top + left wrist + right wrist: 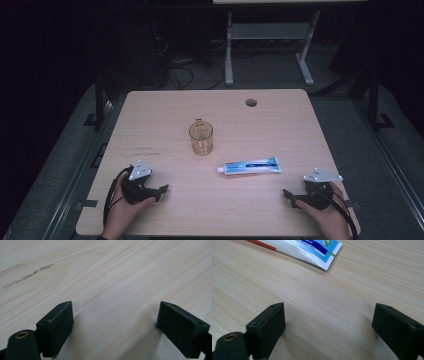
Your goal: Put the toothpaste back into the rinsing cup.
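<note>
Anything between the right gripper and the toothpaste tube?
No. Bare table lies between the open right gripper and the toothpaste tube. The amber cup stands farther back, off that line.

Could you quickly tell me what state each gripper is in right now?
Left gripper: open, holding nothing, over bare wooden table.
Right gripper: open, holding nothing, short of the white-and-blue toothpaste tube.

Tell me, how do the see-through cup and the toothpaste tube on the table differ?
The cup stands upright; the toothpaste tube lies flat on its side. The cup is clear amber plastic with a handle; the tube is opaque white and blue. The cup sits farther from the person, the tube nearer, closer to the right gripper. Both rest untouched on the wooden table.
</note>
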The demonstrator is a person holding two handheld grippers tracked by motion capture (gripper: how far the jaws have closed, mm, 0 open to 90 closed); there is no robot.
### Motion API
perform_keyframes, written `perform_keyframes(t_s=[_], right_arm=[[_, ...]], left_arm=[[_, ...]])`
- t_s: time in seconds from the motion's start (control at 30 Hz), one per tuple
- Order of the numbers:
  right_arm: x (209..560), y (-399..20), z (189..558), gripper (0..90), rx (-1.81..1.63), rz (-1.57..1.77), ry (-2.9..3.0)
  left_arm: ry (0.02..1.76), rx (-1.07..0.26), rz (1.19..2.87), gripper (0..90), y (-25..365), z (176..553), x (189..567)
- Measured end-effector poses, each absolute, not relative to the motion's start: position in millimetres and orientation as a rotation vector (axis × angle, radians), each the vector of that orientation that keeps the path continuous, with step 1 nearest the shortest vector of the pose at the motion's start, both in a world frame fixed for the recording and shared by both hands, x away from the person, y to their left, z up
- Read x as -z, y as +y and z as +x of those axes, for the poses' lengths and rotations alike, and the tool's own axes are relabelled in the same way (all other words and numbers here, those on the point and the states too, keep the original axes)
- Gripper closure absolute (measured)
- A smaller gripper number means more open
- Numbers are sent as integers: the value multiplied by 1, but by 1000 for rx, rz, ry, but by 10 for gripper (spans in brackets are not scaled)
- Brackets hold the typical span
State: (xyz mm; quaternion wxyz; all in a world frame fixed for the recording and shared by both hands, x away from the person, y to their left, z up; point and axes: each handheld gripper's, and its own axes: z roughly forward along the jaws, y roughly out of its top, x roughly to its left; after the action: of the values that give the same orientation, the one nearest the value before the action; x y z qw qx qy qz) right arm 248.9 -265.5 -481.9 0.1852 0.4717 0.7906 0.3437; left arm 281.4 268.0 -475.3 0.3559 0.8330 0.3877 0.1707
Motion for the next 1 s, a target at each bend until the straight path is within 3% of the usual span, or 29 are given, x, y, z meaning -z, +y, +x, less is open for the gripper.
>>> perform_keyframes(t_s=[0.63, 0.83, 1.0], right_arm=[[481, -270, 250, 160, -1013, 1344, 2216], [482, -267, 249, 155, -978, 1323, 2218], [482, -267, 250, 153, -978, 1324, 2218]], left_arm=[[1001, -440, 2144, 142, 268, 281, 475], [990, -401, 2129, 388, 270, 283, 471], [941, -340, 2150, 667, 263, 285, 466]])
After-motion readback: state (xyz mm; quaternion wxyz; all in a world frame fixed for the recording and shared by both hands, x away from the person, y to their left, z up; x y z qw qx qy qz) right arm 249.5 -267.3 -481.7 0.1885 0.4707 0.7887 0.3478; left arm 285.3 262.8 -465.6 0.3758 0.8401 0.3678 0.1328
